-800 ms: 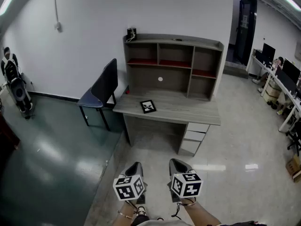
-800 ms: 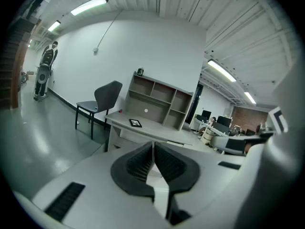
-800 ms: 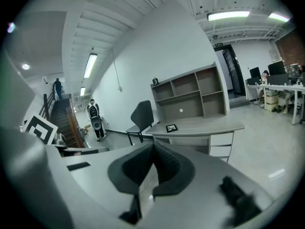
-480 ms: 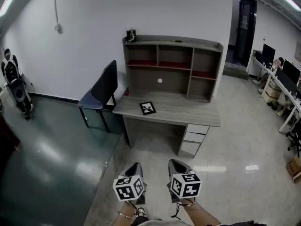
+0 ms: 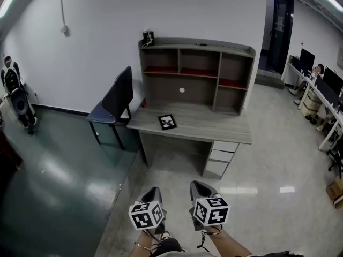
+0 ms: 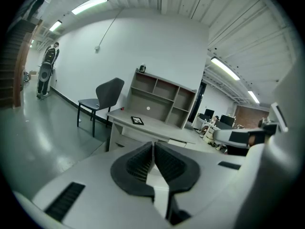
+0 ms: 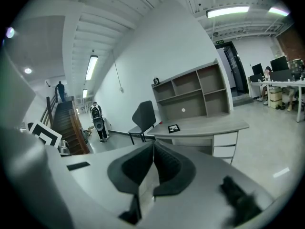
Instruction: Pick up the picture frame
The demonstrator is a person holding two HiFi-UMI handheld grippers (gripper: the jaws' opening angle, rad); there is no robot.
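Little is changed from the earlier frames: the desk (image 5: 214,126) is seen a touch nearer, and a dark shape (image 5: 169,246) at the bottom edge is grown larger. The left gripper (image 5: 153,190) is held low, its jaws pressed together on nothing. The right gripper (image 5: 196,186) is likewise shut tight and empty. The picture frame (image 5: 168,122) is seen lying flat on the desk top, left of centre, well apart from both grippers. Only red linings (image 5: 198,73) are shown in the compartments of the hutch (image 5: 214,48). The drawers (image 5: 222,155) are closed.
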